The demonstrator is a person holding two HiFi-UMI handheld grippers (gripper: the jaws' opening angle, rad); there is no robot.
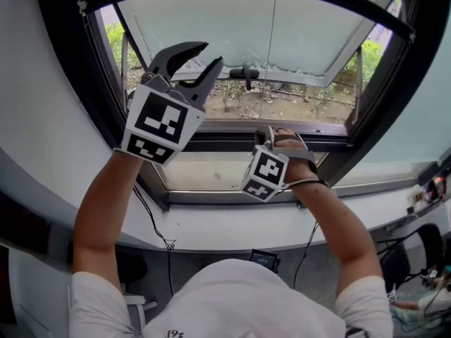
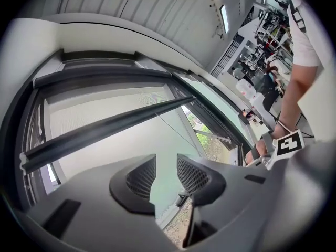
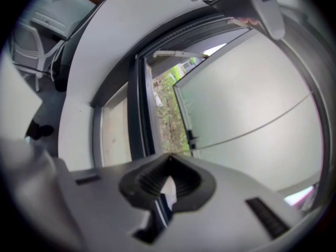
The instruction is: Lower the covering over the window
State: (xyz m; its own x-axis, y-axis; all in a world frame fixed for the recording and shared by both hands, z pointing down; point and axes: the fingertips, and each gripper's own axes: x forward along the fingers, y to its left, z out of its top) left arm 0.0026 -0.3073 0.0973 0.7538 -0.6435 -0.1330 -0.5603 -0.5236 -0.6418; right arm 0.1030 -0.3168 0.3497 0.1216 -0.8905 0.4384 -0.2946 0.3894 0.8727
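The blind's dark bottom rail (image 2: 105, 132) spans the top of the window, with the pane below it uncovered. A thin pull cord (image 1: 275, 55) hangs from the rail's middle down to my right gripper (image 1: 271, 134). That gripper is shut on the cord just above the lower frame. In the right gripper view the cord (image 3: 252, 132) runs straight into the closed jaw tips (image 3: 168, 159). My left gripper (image 1: 213, 53) is held higher at the window's left side, open, with nothing between its pads (image 2: 166, 159).
The frosted window sash (image 1: 232, 27) is tilted outward, its handle (image 1: 246, 72) at the bottom edge; gravel and plants show beyond. A white sill (image 1: 232, 224) runs below, with a black cable (image 1: 158, 231) hanging from it. Desks (image 2: 257, 62) lie behind.
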